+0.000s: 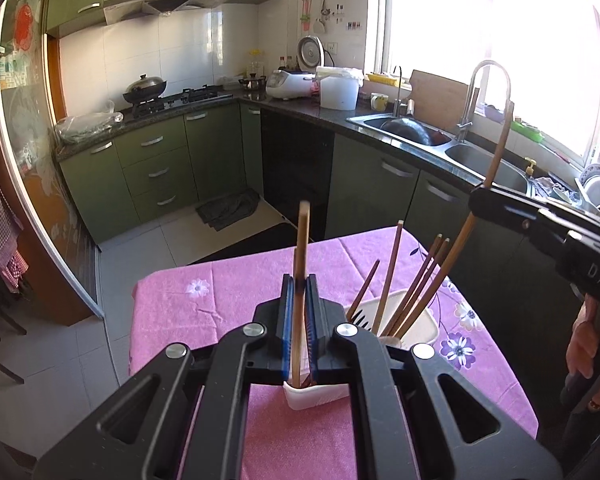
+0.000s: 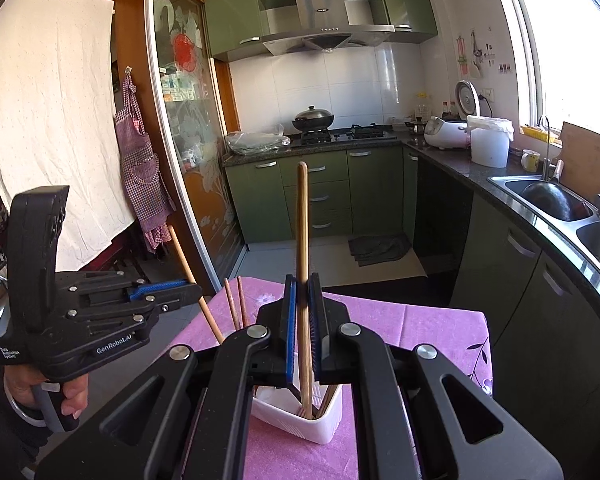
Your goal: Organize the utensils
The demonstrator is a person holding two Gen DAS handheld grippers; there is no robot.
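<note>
My left gripper (image 1: 299,296) is shut on a wooden chopstick (image 1: 302,240) that stands upright with its lower end in a white utensil holder (image 1: 316,394) on the pink tablecloth (image 1: 204,304). My right gripper (image 2: 304,300) is shut on another wooden chopstick (image 2: 302,220), upright, its lower end in the white holder (image 2: 300,420). In the left wrist view the right gripper (image 1: 480,196) shows at the right, holding its chopstick (image 1: 500,140) above the white holder's far part (image 1: 420,330), which holds several chopsticks (image 1: 416,284). In the right wrist view the left gripper (image 2: 194,290) shows at the left.
The small table with the pink flowered cloth (image 2: 420,320) stands in a kitchen. Green cabinets (image 1: 160,168), a stove with a wok (image 1: 146,90), a double sink (image 1: 420,132) with a tall tap (image 1: 472,96) and a white bucket (image 1: 338,88) line the counters. A dark mat (image 1: 228,210) lies on the floor.
</note>
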